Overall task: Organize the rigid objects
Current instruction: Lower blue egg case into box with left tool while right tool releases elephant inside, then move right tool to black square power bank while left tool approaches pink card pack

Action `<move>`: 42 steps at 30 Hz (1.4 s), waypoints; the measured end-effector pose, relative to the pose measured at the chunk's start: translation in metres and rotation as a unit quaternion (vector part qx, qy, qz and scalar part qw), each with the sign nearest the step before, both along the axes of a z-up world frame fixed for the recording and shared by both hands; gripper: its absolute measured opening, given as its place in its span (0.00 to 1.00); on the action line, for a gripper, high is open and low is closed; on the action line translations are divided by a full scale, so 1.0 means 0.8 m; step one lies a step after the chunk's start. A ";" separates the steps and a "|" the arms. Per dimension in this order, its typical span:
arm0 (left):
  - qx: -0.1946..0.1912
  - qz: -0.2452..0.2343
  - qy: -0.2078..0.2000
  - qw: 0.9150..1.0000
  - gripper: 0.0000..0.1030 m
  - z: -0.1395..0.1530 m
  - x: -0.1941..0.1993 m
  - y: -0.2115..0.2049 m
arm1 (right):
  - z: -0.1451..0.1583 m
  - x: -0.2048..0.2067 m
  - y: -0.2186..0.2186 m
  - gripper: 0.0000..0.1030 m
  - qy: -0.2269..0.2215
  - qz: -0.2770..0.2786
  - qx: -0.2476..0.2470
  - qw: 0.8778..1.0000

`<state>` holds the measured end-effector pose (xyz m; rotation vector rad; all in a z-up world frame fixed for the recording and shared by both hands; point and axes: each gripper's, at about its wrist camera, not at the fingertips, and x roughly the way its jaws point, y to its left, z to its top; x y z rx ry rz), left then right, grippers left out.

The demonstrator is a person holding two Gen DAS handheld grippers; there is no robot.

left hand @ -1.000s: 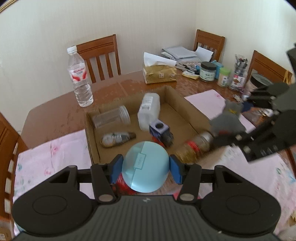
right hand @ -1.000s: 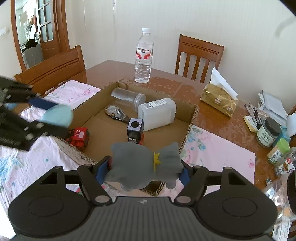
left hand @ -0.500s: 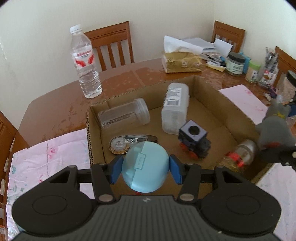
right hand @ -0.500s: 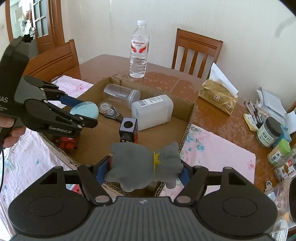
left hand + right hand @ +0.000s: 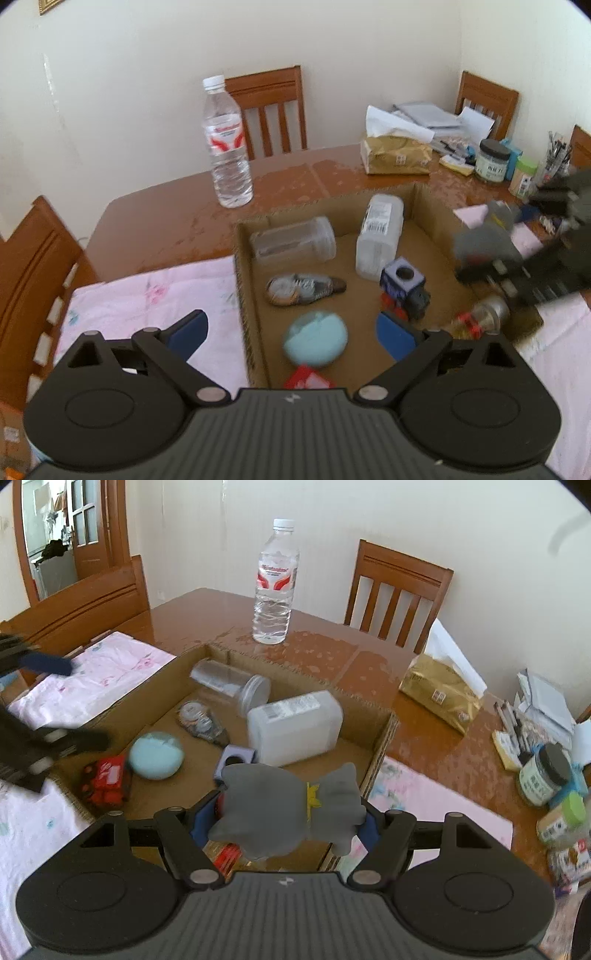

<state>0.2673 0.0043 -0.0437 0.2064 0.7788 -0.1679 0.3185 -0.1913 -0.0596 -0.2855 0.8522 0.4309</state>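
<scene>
A shallow cardboard box [image 5: 432,218] [image 5: 380,731] lies on the table. In it are a clear jar [image 5: 295,242], a white plastic bottle [image 5: 378,236], a toy shoe [image 5: 303,290], a purple block train [image 5: 404,286], a red toy car [image 5: 105,781] and a light blue round case [image 5: 316,341] [image 5: 157,755]. My left gripper [image 5: 291,332] is open and empty above the box's near left corner. My right gripper [image 5: 280,821] is shut on a grey soft toy [image 5: 284,808] above the box's near right edge; it also shows blurred in the left wrist view [image 5: 484,247].
A water bottle [image 5: 227,144] stands behind the box. A gold tissue pack [image 5: 395,153], papers, jars [image 5: 491,160] and pens crowd the table's right end. Pink placemats [image 5: 147,299] [image 5: 436,805] flank the box. Wooden chairs [image 5: 397,594] surround the table.
My left gripper opened and released the light blue case, which now lies in the box, then drew back to the left. My right gripper still holds the grey toy, moved closer over the box.
</scene>
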 end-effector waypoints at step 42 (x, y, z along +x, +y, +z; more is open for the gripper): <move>-0.005 0.032 0.037 0.999 0.95 -0.035 -0.140 0.018 | -0.059 -0.186 0.012 1.00 0.081 -0.031 0.042 0.995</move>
